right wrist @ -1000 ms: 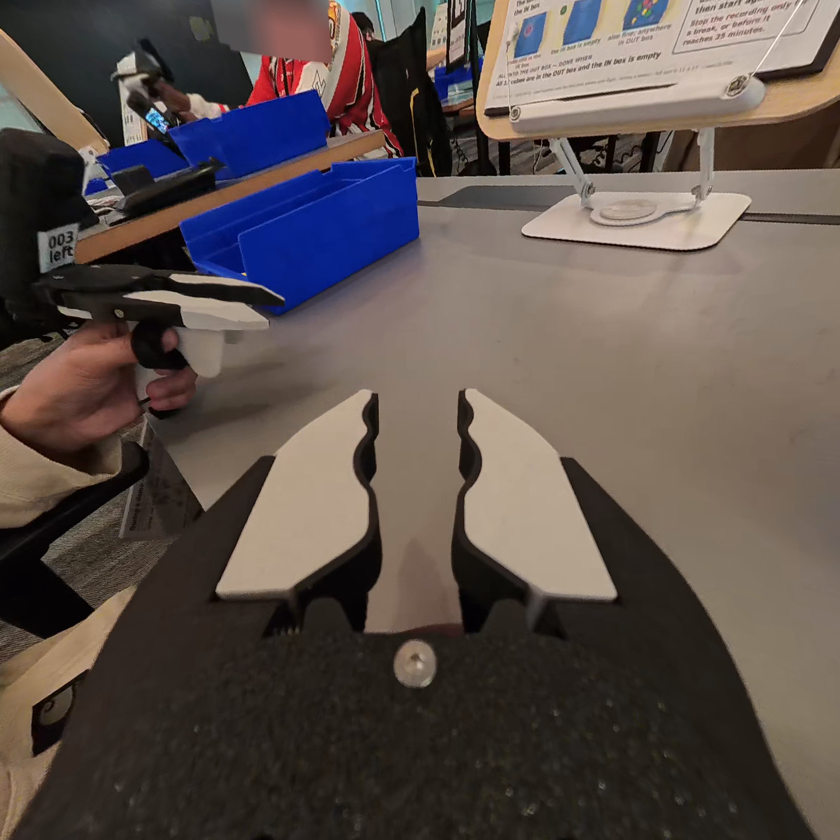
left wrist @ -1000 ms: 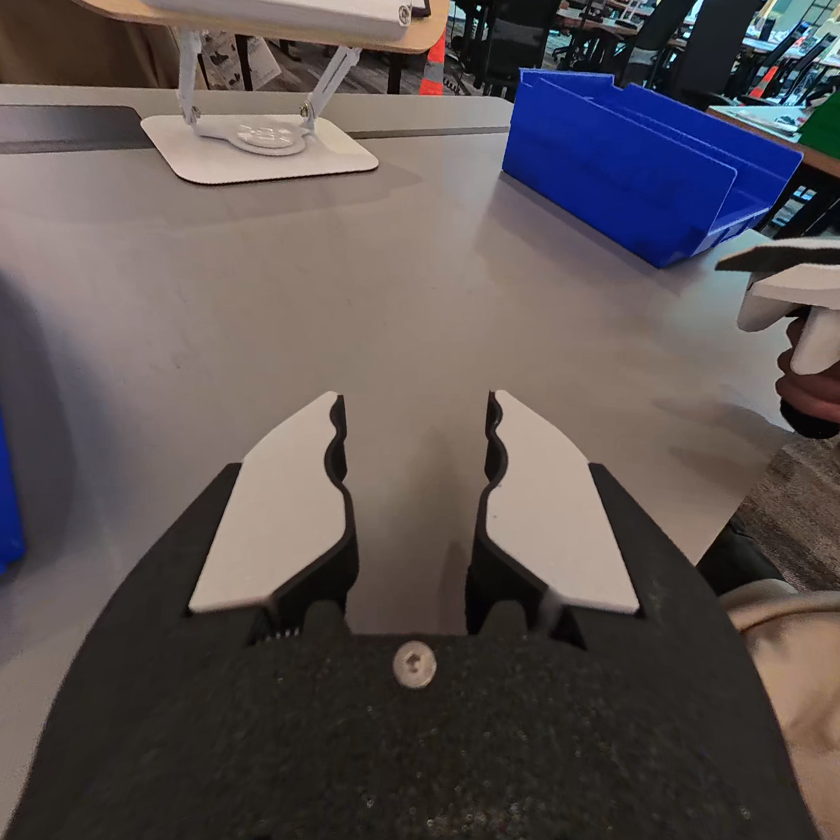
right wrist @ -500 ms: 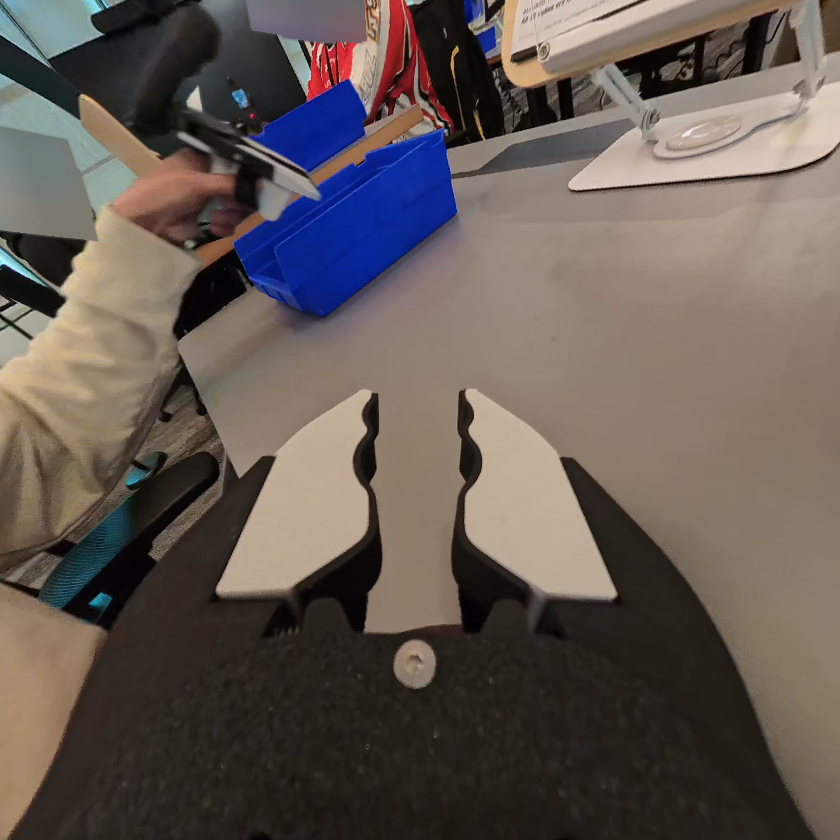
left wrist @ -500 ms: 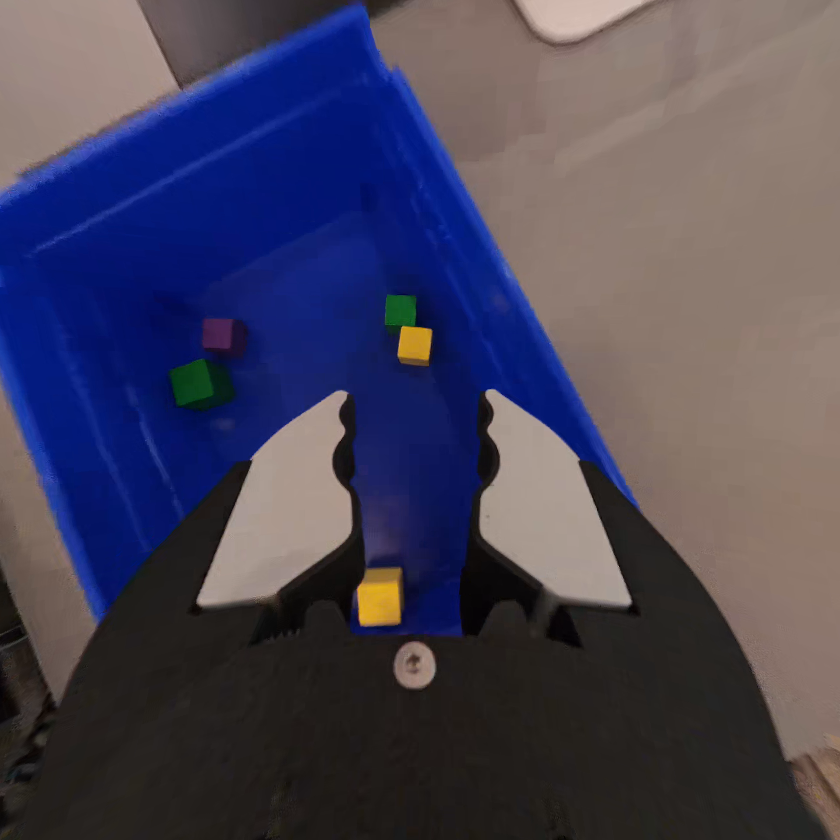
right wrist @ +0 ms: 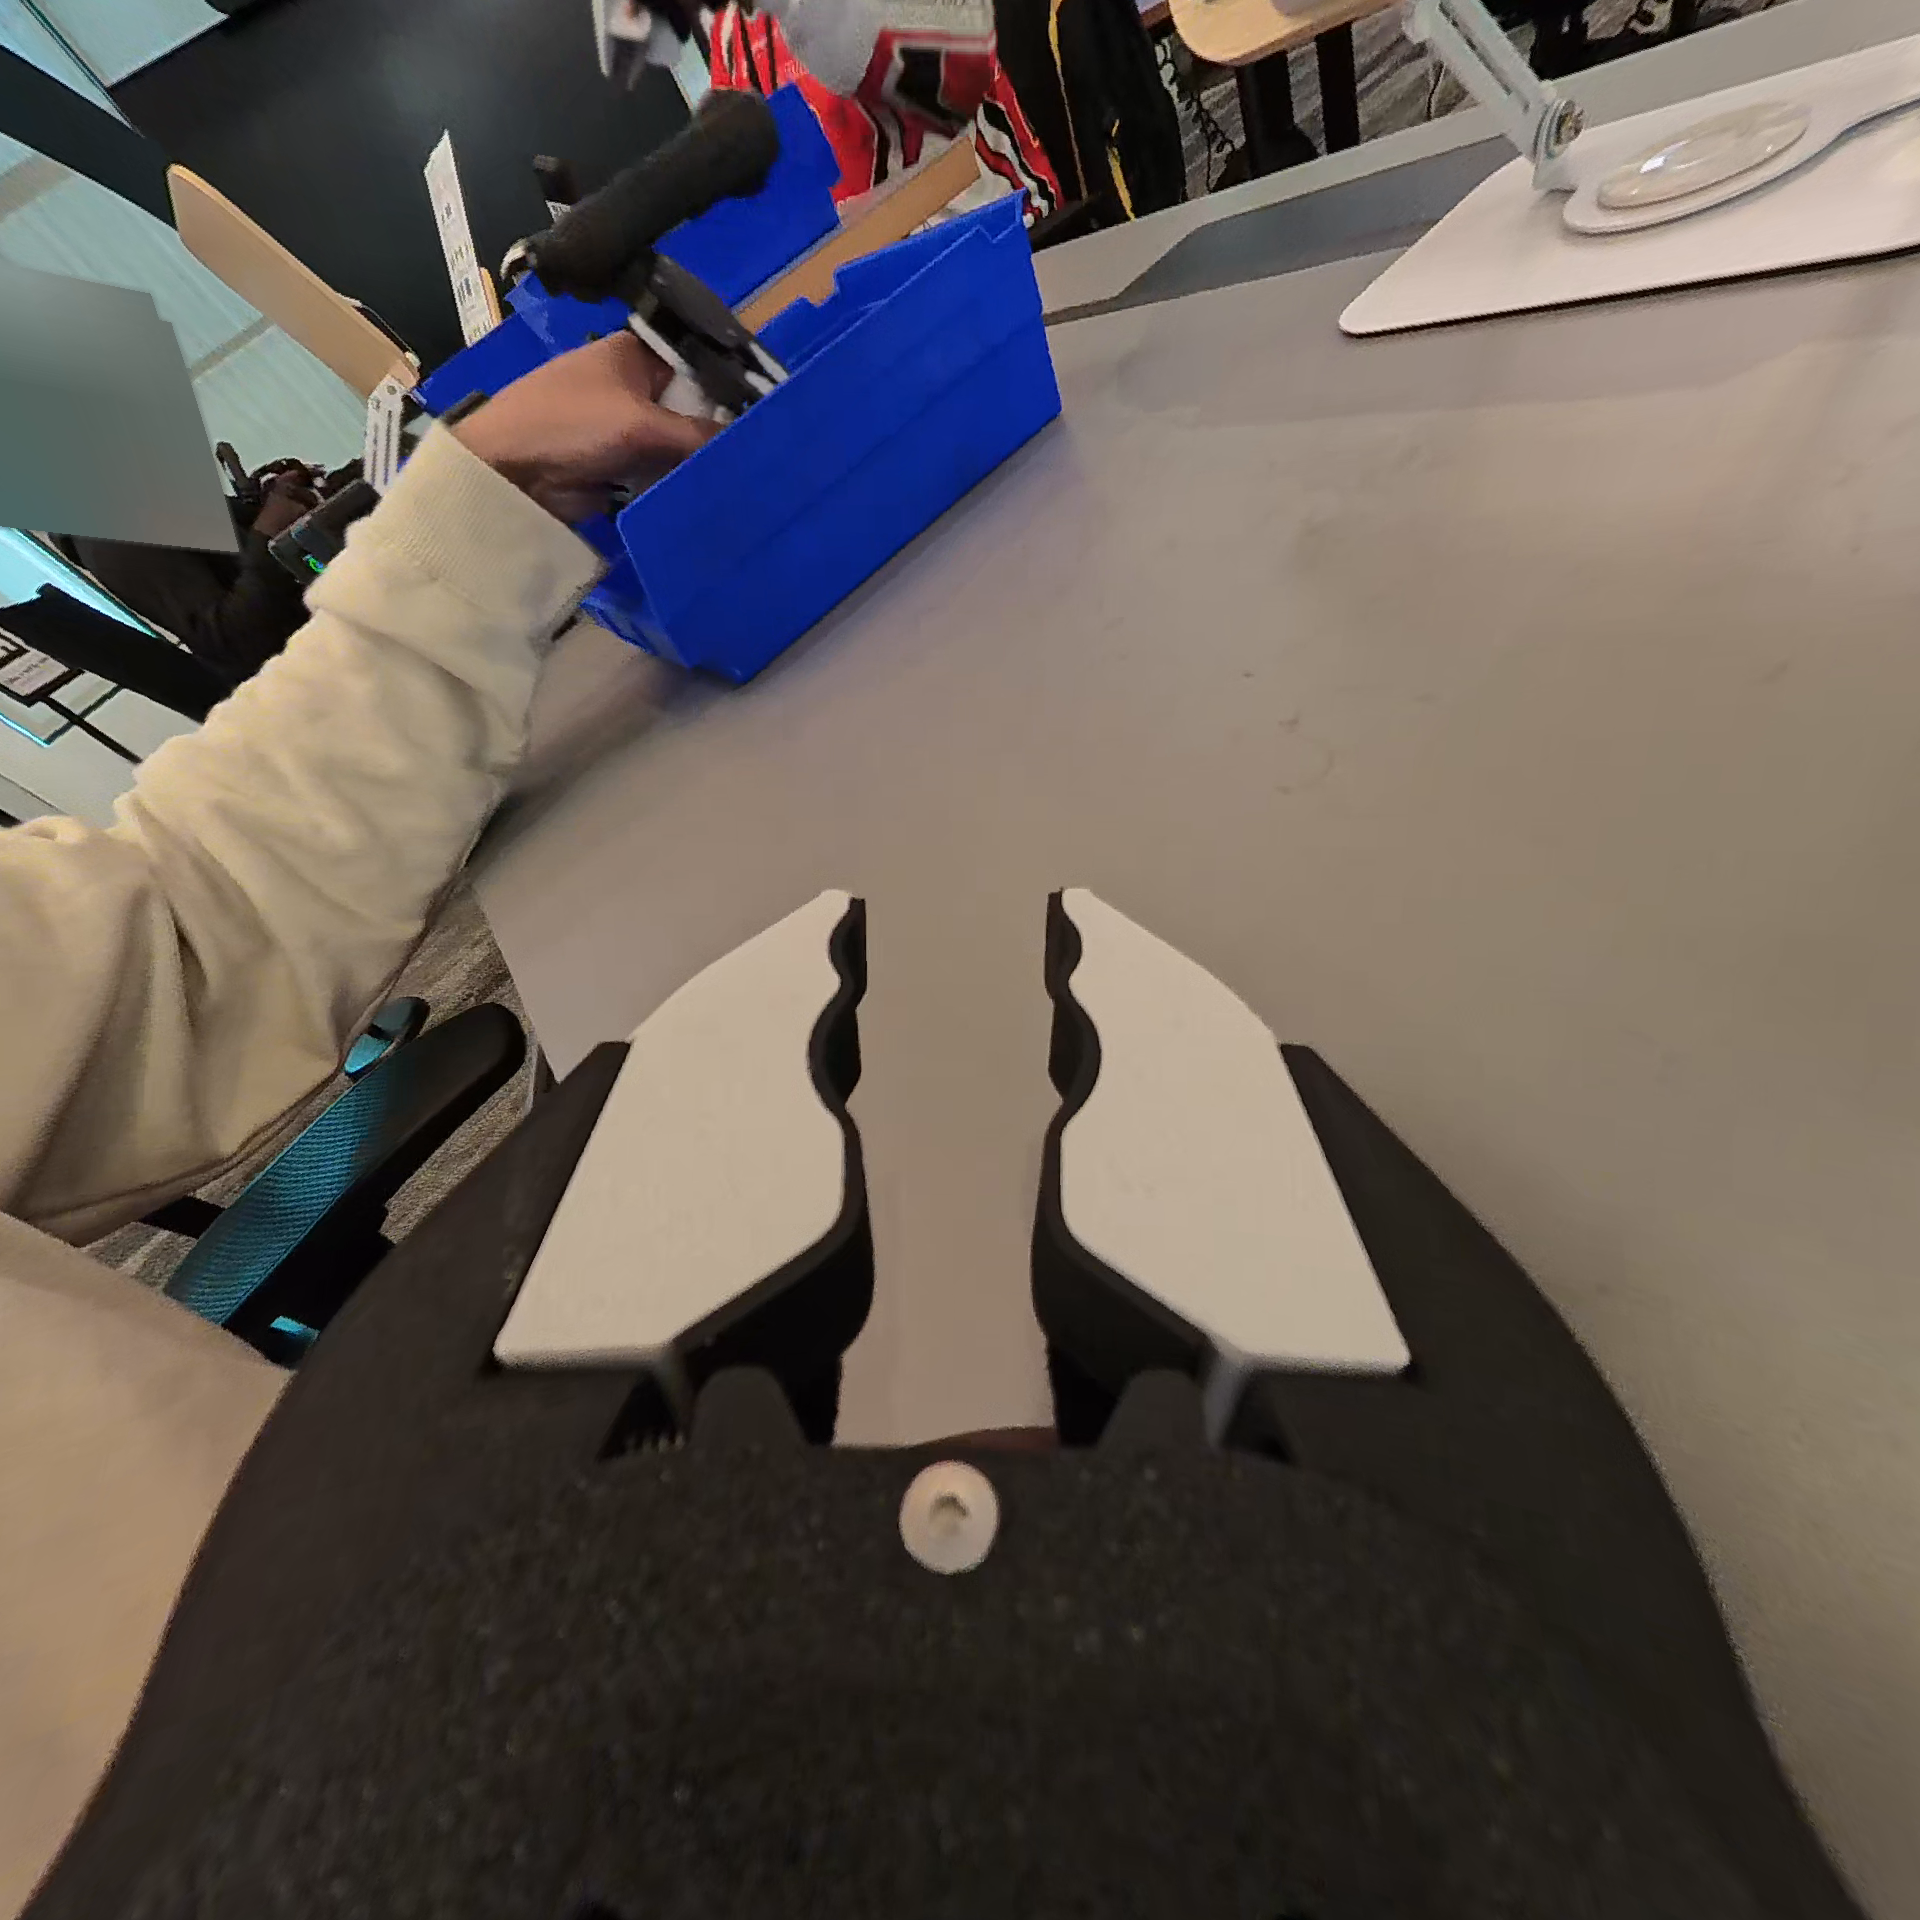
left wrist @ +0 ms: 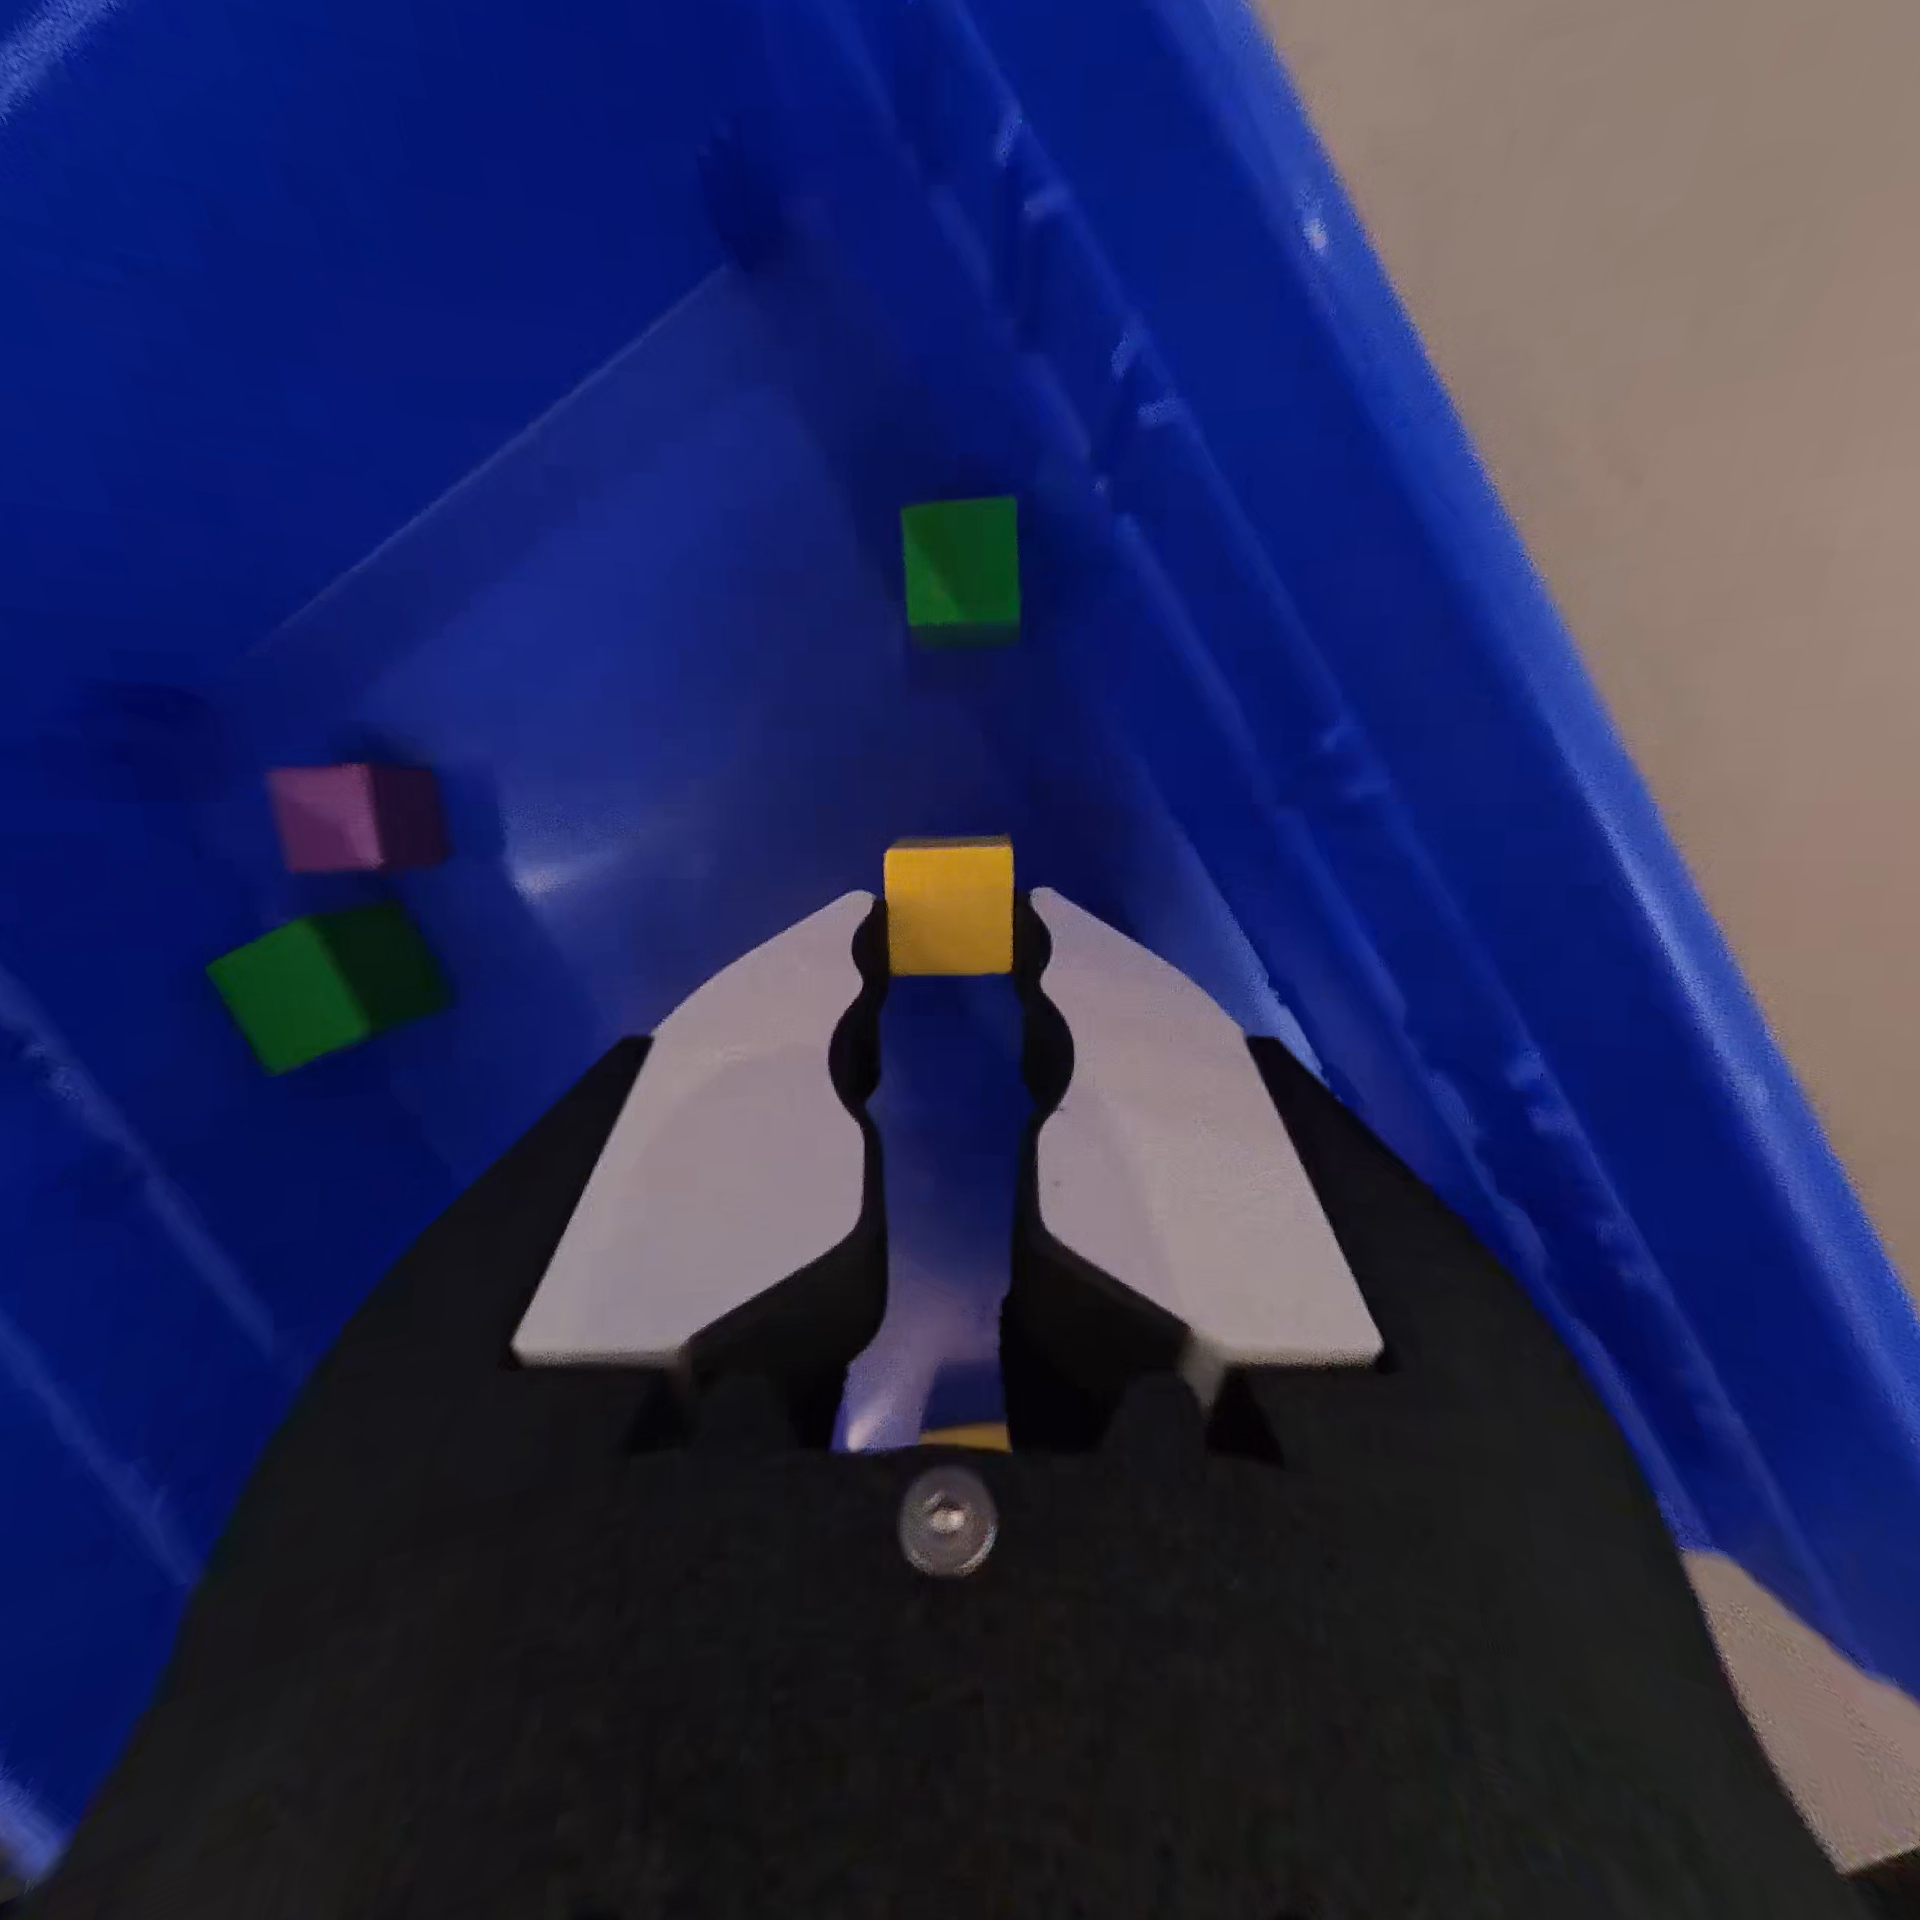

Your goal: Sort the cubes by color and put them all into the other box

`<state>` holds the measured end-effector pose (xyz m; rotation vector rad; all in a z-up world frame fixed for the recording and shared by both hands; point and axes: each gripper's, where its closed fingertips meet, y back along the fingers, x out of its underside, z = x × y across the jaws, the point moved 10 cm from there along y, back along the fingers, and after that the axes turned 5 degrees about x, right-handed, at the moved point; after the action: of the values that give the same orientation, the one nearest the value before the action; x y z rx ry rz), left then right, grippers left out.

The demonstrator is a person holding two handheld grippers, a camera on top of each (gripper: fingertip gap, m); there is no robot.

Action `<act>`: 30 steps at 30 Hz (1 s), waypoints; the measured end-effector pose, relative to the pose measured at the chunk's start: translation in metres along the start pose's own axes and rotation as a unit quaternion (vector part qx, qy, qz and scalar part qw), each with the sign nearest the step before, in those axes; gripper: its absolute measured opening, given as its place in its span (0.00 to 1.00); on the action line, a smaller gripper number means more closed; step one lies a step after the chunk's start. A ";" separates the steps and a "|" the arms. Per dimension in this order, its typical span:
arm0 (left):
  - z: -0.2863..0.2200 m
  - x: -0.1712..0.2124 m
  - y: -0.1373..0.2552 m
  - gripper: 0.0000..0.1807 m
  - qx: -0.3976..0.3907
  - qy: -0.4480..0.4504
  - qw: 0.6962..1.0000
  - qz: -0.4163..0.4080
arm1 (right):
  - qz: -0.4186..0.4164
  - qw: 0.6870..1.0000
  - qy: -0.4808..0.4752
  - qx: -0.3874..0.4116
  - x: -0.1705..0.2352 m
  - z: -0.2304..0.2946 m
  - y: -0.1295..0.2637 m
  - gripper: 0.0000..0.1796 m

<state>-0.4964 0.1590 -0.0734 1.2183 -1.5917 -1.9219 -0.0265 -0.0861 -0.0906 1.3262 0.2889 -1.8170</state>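
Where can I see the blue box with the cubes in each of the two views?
Left wrist view: blue box fills most of the picture, seen from inside.
Right wrist view: same box upper left, on the grey table.
Shared landmark: left gripper reaching into it.

Left tongs (left wrist: 948, 914) and right tongs (right wrist: 953, 914): black grainy body, white wavy-edged fingers (right wrist: 717, 1132), silver screw (right wrist: 948, 1529) lower centre. Cream ribbed sleeve (right wrist: 343, 727) at left.

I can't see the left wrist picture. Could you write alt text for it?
The left gripper reaches into a blue box, its two white fingertips either side of a yellow cube. Beyond lie two green cubes and a purple cube.
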 end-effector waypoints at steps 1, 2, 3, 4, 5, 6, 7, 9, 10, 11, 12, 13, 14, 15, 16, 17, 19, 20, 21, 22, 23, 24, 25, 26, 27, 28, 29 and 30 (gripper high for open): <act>-0.001 0.005 0.012 0.12 -0.006 -0.001 1.000 -0.021 | -0.001 1.000 0.000 0.000 0.000 0.000 0.001 0.18; -0.006 0.010 0.026 0.12 -0.011 -0.009 0.999 -0.052 | -0.003 1.000 0.001 0.000 -0.001 0.000 0.002 0.18; -0.013 0.016 0.041 0.12 -0.012 -0.021 0.995 -0.092 | -0.005 1.000 0.003 0.000 -0.003 0.001 0.004 0.18; -0.021 0.023 0.056 0.12 -0.015 -0.029 0.990 -0.140 | -0.009 1.000 0.006 0.002 -0.004 0.001 0.006 0.18; -0.031 0.031 0.070 0.12 -0.022 -0.030 0.981 -0.191 | -0.014 1.000 0.009 0.003 -0.006 0.002 0.009 0.18; -0.042 0.040 0.082 0.13 -0.028 -0.026 0.971 -0.237 | -0.019 1.000 0.012 0.005 -0.009 0.002 0.011 0.18; -0.056 0.050 0.090 0.12 -0.033 -0.024 0.960 -0.277 | -0.024 1.000 0.016 0.009 -0.011 0.003 0.014 0.18; -0.084 0.069 0.099 0.12 -0.060 -0.017 0.939 -0.339 | -0.036 0.999 0.022 0.016 -0.016 0.003 0.020 0.18; -0.099 0.079 0.100 0.12 -0.074 -0.015 0.927 -0.366 | -0.041 0.999 0.024 0.019 -0.018 0.002 0.023 0.17; -0.114 0.087 0.101 0.12 -0.085 -0.012 0.914 -0.397 | -0.046 0.998 0.026 0.023 -0.020 0.002 0.026 0.17; -0.129 0.096 0.101 0.12 -0.093 0.000 0.898 -0.429 | -0.049 0.998 0.027 0.026 -0.021 0.002 0.028 0.17; -0.142 0.105 0.100 0.12 -0.095 0.015 0.885 -0.455 | -0.050 0.998 0.028 0.029 -0.021 0.001 0.029 0.17; -0.152 0.112 0.097 0.12 -0.094 0.035 0.879 -0.466 | -0.052 0.998 0.028 0.032 -0.021 0.001 0.031 0.17; -0.160 0.117 0.093 0.12 -0.094 0.058 0.877 -0.468 | -0.053 0.998 0.028 0.035 -0.021 0.000 0.032 0.17; -0.167 0.121 0.089 0.12 -0.087 0.066 0.877 -0.468 | -0.053 0.997 0.029 0.036 -0.020 0.000 0.032 0.17; -0.171 0.122 0.085 0.12 -0.081 0.064 0.880 -0.464 | -0.053 0.997 0.031 0.038 -0.019 0.000 0.032 0.17; -0.175 0.124 0.079 0.12 -0.079 0.063 0.886 -0.453 | -0.050 0.997 0.034 0.040 -0.017 -0.002 0.031 0.16; -0.176 0.124 0.078 0.12 -0.067 0.063 0.887 -0.453 | -0.047 0.998 0.034 0.039 -0.015 -0.002 0.030 0.16; -0.178 0.123 0.076 0.12 -0.052 0.061 0.886 -0.456 | -0.044 0.998 0.032 0.038 -0.014 -0.003 0.029 0.16; -0.180 0.122 0.074 0.12 -0.038 0.055 0.887 -0.456 | -0.041 0.998 0.028 0.036 -0.012 -0.004 0.028 0.16; -0.182 0.119 0.073 0.12 -0.030 0.043 0.886 -0.460 | -0.037 0.998 0.023 0.034 -0.011 -0.005 0.026 0.16; -0.185 0.116 0.073 0.12 -0.020 0.022 0.881 -0.473 | -0.030 0.999 0.016 0.031 -0.011 -0.006 0.024 0.17; -0.189 0.110 0.073 0.12 -0.003 -0.010 0.871 -0.491 | -0.020 0.999 0.007 0.025 -0.011 -0.007 0.020 0.17; -0.193 0.101 0.073 0.12 0.022 -0.044 0.860 -0.508 | -0.009 1.000 -0.003 0.011 -0.014 -0.007 0.016 0.18; -0.199 0.091 0.074 0.12 0.055 -0.081 0.845 -0.525 | 0.001 1.000 -0.019 -0.013 -0.019 -0.007 0.009 0.19; -0.207 0.079 0.074 0.12 0.096 -0.122 0.824 -0.545 | 0.012 0.997 -0.047 -0.053 -0.025 -0.005 0.001 0.20; -0.216 0.065 0.074 0.12 0.140 -0.164 0.799 -0.561 | 0.025 0.990 -0.089 -0.109 -0.032 -0.002 -0.008 0.21; -0.226 0.051 0.074 0.12 0.181 -0.207 0.775 -0.570 | 0.042 0.974 -0.141 -0.174 -0.039 0.002 -0.017 0.23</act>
<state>-0.3640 -0.0387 -0.0230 2.4754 -1.5885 -2.7932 -0.0372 -0.0574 -0.0614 0.8160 0.3707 -1.7593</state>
